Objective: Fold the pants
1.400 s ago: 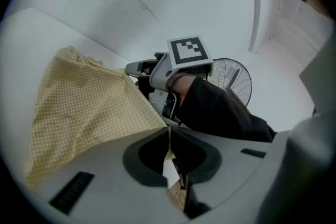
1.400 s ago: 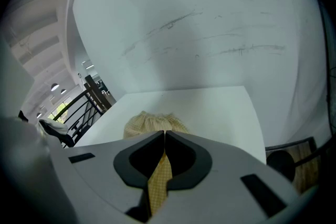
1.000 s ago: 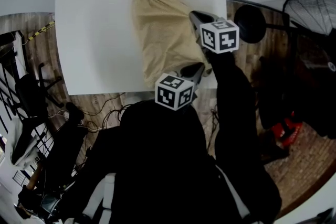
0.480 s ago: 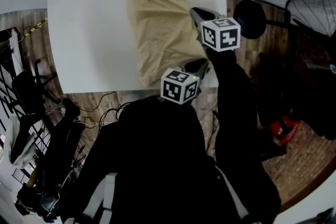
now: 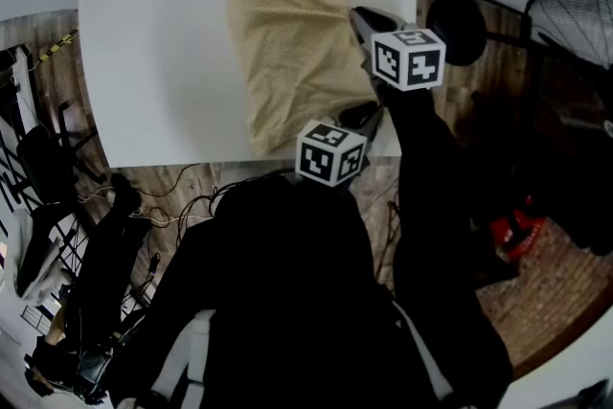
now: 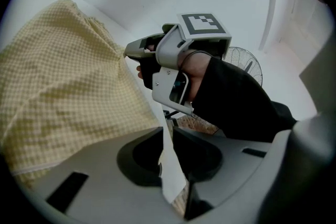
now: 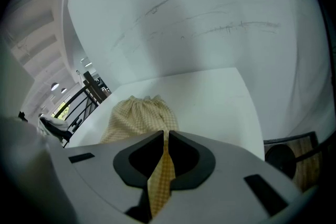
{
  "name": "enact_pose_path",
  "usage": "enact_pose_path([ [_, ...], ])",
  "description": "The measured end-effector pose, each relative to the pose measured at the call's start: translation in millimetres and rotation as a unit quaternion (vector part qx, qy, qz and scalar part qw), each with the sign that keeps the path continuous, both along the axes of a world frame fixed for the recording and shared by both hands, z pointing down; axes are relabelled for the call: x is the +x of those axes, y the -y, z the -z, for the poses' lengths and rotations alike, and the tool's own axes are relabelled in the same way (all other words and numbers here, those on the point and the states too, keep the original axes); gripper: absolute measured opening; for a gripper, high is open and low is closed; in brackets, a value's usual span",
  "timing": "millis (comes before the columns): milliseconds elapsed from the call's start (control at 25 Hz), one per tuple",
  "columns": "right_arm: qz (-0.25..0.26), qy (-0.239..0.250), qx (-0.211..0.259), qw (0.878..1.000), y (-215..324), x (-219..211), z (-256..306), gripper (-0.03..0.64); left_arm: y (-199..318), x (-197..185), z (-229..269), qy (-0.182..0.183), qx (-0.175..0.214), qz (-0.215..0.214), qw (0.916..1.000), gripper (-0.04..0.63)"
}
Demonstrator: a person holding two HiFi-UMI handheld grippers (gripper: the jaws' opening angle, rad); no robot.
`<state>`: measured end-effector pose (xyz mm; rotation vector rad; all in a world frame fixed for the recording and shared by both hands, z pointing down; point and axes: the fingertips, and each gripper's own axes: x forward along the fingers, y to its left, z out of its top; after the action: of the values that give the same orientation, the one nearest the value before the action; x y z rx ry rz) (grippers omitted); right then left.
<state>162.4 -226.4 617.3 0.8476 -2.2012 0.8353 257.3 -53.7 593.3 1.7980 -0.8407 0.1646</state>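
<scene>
The pants (image 5: 287,43) lay lengthwise on the counter (image 5: 144,62), waistband at the far end and hem at the near edge. Our left claw (image 5: 359,117) sat at the near right corner, its jaws just eased looser round a pale strip of cloth. Our right claw (image 5: 361,16) pinched the right long edge farther up. We judged the next fold would run along that axis, with the left claw nearer the hem.
</scene>
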Motion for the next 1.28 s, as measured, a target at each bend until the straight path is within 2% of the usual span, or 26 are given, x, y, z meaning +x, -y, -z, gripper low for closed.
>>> enact_pose_path([
  [80, -0.006, 0.018, 0.002, 1.000, 3, -1, 6, 0.019, -2, 3, 3, -0.006, 0.005, -0.003, 1.0000, 0.094],
  [120, -0.008, 0.023, 0.005, 1.000, 4, -1, 9, 0.037, -3, 3, 4, -0.008, 0.006, -0.004, 0.9999, 0.106],
  [200, -0.006, 0.025, 0.008, 1.000, 7, -2, 13, 0.062, -5, 0, 5, -0.009, 0.006, -0.003, 0.9999, 0.107],
  [400, -0.005, 0.025, 0.019, 1.000, 14, -7, 22, 0.074, -1, -20, 9, 0.012, 0.017, 0.012, 0.9997, 0.107],
  [640, 0.005, 0.024, 0.030, 0.999, 22, -24, 32, 0.074, 13, -66, 12, 0.040, 0.024, 0.053, 0.9975, 0.107],
  [1040, 0.019, 0.019, 0.042, 0.999, 32, -46, 46, 0.074, 35, -130, 21, 0.081, 0.042, 0.090, 0.9917, 0.107],
  [1280, 0.029, 0.012, 0.047, 0.998, 35, -56, 55, 0.074, 52, -175, 29, 0.106, 0.050, 0.126, 0.9852, 0.107],
])
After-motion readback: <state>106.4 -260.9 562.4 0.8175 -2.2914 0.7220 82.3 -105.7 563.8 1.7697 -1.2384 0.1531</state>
